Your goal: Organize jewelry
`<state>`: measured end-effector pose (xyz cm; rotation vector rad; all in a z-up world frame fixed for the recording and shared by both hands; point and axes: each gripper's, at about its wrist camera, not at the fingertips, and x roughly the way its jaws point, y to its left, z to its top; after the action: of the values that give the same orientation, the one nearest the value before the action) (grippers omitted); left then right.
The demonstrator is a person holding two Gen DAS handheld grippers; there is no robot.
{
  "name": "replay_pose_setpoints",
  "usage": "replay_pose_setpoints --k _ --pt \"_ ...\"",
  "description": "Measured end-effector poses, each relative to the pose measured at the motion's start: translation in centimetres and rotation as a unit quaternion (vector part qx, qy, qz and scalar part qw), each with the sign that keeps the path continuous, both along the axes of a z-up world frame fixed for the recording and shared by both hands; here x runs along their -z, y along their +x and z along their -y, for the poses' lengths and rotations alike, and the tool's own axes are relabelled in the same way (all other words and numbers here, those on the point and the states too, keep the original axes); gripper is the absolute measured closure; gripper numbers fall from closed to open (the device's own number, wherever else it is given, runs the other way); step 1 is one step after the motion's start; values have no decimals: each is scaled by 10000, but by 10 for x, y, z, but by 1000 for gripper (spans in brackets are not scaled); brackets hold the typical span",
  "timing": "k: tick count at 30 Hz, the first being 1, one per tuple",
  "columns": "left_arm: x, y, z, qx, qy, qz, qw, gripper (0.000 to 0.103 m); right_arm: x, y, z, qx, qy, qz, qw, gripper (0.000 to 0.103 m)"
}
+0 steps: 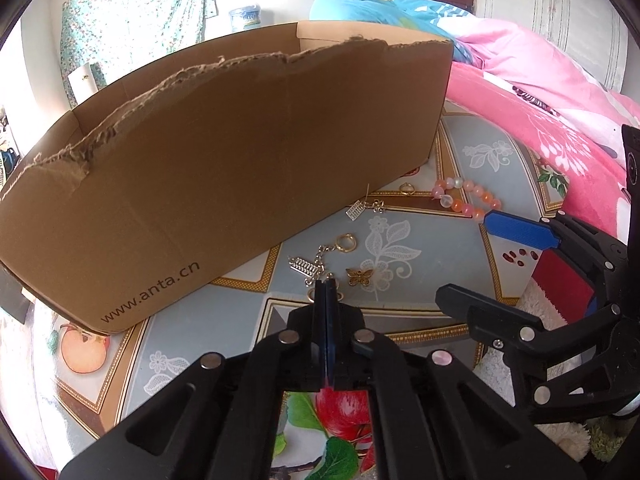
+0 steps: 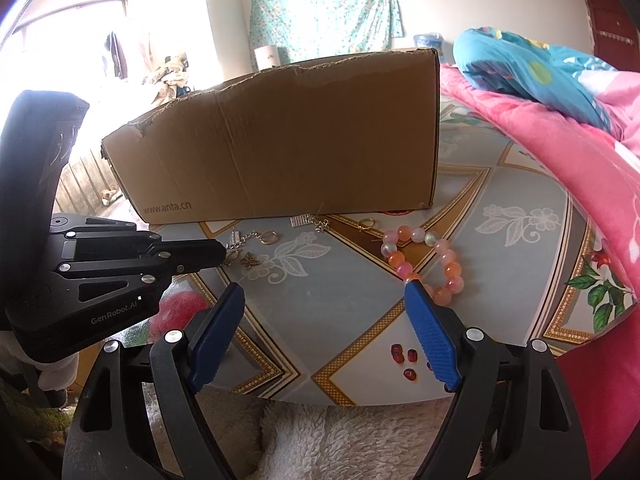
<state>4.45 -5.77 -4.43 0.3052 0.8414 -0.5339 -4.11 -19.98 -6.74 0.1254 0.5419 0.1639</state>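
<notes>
Just ahead of the shut left gripper (image 1: 327, 280): silver chain charm (image 1: 310, 266), seemingly pinched at the tips, though hidden there. Judged step: first pickup. Next: lift, clear the torn rim of cardboard box (image 1: 224, 168) close beyond.

Between the wide, empty right gripper (image 2: 325, 298) fingers: bare tablecloth (image 2: 320, 312). Bead bracelet (image 2: 426, 266) beside right fingertip; table edge below, near.

The tall cardboard box (image 2: 280, 136) walls off the table's (image 2: 344, 320) far side. Pink bedding (image 2: 560, 168) crowds the right edge. Scattered trinkets (image 1: 320, 264) and a bead bracelet (image 2: 424, 264) leave bare tabletop between them.
</notes>
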Motion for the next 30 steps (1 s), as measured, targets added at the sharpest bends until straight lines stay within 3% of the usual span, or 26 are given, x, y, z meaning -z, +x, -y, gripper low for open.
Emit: replay_pose_setpoints --k 9,12,17,20,30 --pt "0 -5 -22 -140 60 -4 9999 103 -3 -4 -10 -85 -255 80 9996 26" --pt "-6 -5 -25 -116 -172 27 9998 103 -3 -2 -15 -142 -326 51 9994 26" --pt "-8 -2 -13 111 -126 147 9998 91 -1 2 -16 -152 -331 -21 9993 26" --pt "-1 4 -5 202 8 25 9998 91 0 3 -15 -132 -315 -47 9994 26" --pt "-3 13 -8 224 -158 -281 9992 90 1 7 -11 -171 -279 -51 9995 26"
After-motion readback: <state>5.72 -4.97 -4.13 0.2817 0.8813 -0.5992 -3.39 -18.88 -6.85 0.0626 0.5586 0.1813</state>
